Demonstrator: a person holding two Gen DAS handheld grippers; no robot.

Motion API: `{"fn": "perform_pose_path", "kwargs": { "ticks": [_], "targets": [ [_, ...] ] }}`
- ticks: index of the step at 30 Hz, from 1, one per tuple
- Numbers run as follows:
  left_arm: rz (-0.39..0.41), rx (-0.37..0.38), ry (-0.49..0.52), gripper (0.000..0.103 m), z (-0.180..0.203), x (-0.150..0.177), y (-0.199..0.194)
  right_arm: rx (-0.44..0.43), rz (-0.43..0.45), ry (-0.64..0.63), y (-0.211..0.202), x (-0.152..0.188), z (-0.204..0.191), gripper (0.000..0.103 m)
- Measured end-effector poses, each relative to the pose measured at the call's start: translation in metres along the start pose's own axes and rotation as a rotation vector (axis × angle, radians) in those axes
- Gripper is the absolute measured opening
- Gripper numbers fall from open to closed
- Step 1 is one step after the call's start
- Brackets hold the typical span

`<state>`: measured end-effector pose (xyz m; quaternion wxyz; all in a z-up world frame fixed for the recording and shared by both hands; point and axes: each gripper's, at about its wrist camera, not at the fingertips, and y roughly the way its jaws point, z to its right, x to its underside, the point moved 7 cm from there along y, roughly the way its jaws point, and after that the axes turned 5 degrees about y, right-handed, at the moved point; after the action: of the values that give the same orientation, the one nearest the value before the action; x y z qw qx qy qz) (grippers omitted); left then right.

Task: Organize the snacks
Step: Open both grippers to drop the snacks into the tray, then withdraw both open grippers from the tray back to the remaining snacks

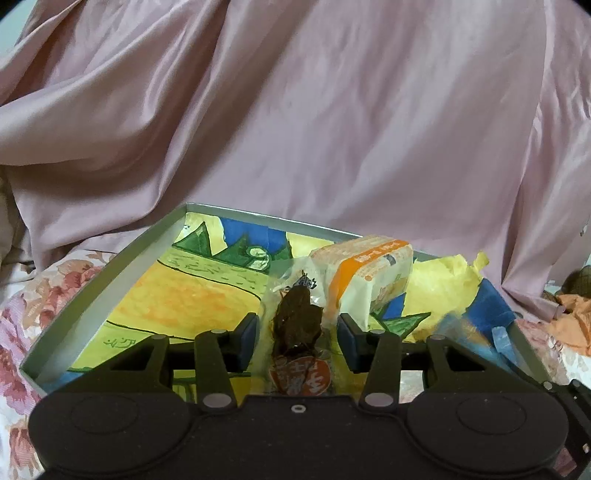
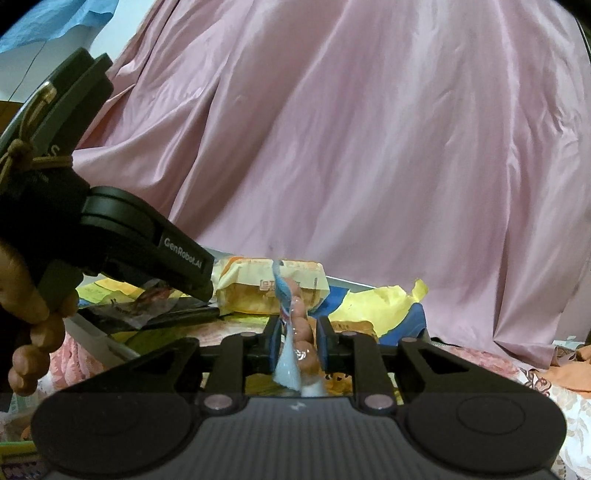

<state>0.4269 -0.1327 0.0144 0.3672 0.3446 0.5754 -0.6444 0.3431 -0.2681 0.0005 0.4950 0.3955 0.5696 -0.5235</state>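
Blue-padded left gripper (image 1: 297, 334): jaws spread, clear packet of dark brown snack (image 1: 295, 325) between pads, untouched, lying in grey-rimmed shallow tray (image 1: 110, 273). Right gripper (image 2: 297, 341): narrow gap, pads flanking one transparent sausage-link packet (image 2: 297, 332). One orange-white wrapped pack (image 1: 369, 277) behind.

backdrop: pink satin drape (image 1: 295, 110), creased | underneath: floral bedsheet (image 1: 55, 284) | far right: orange cloth (image 1: 572, 325), crumpled | top left: blue fabric (image 2: 55, 18)
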Motion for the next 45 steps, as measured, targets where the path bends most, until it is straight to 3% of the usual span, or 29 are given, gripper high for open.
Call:
{"fn": "perform_pose_path", "kwargs": {
  "ticks": [3,5,11,17,29,45],
  "targets": [
    [0.005,0.007,-0.020,0.061,-0.001,-0.001,-0.005,0.005,-0.003,0.017,0.000,-0.001,0.003,0.040],
    [0.015,0.006,-0.030,0.069,-0.002,-0.003,-0.010,-0.002,-0.002,0.025,0.000,-0.002,0.003,0.057],
    [0.074,-0.011,-0.058,0.093,-0.008,-0.011,-0.032,-0.024,0.024,0.019,-0.006,-0.007,-0.002,0.084],
    [0.127,-0.047,-0.076,0.102,-0.019,-0.013,-0.056,-0.027,0.067,0.020,-0.015,-0.015,-0.006,0.100],
    [0.193,-0.091,-0.069,0.102,-0.046,0.006,-0.123,-0.037,0.130,0.046,-0.062,-0.028,-0.012,0.103],
    [0.156,-0.105,-0.039,0.102,-0.080,0.077,-0.204,-0.084,0.133,-0.009,-0.139,-0.024,-0.036,0.103]
  ]
}}
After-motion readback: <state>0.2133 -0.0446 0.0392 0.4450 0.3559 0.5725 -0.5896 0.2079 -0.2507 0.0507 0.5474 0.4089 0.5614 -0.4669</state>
